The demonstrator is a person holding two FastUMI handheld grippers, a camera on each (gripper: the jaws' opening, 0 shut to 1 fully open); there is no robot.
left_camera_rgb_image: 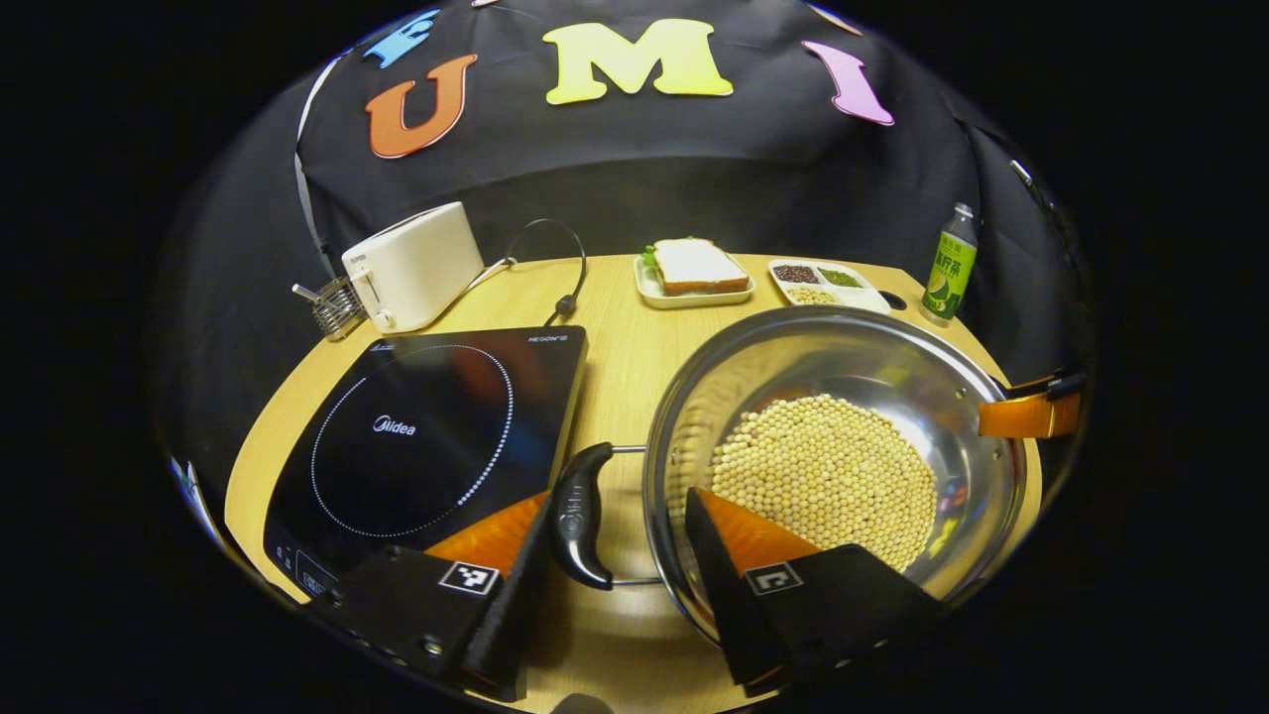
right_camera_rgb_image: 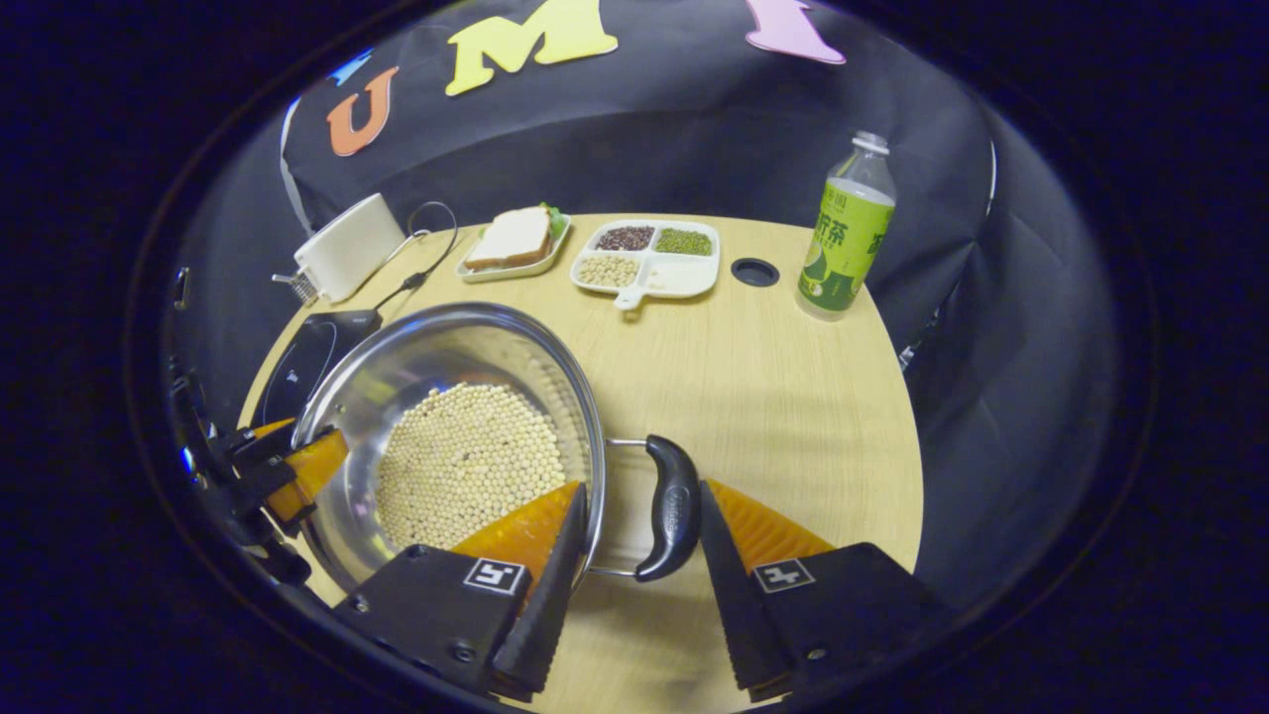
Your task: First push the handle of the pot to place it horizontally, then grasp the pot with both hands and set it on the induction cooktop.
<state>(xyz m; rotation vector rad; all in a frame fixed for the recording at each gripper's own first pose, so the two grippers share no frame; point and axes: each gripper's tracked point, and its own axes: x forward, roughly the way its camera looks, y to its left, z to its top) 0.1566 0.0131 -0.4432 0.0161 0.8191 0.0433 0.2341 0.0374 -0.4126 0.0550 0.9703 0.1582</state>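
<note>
A steel pot [left_camera_rgb_image: 823,357] holding soybeans [left_camera_rgb_image: 823,476] stands on the wooden table, just right of the black induction cooktop [left_camera_rgb_image: 426,436]. Both its black side handles lie level. In the left gripper view the left gripper [left_camera_rgb_image: 618,496] is open and straddles the left handle [left_camera_rgb_image: 580,516]: one finger outside the handle, the other over the rim inside the pot. In the right gripper view the right gripper [right_camera_rgb_image: 642,486] is open in the same way around the right handle [right_camera_rgb_image: 669,506] of the pot [right_camera_rgb_image: 436,347]. Across the pot, each view shows the other gripper [left_camera_rgb_image: 1031,412] [right_camera_rgb_image: 297,466].
At the table's back stand a white toaster [left_camera_rgb_image: 411,263] with its cord, a plate with a sandwich [left_camera_rgb_image: 694,268], a divided tray of grains [right_camera_rgb_image: 644,258] and a green bottle [right_camera_rgb_image: 843,238]. A cable hole [right_camera_rgb_image: 755,271] lies near the bottle. A small wire rack [left_camera_rgb_image: 337,302] sits beside the toaster.
</note>
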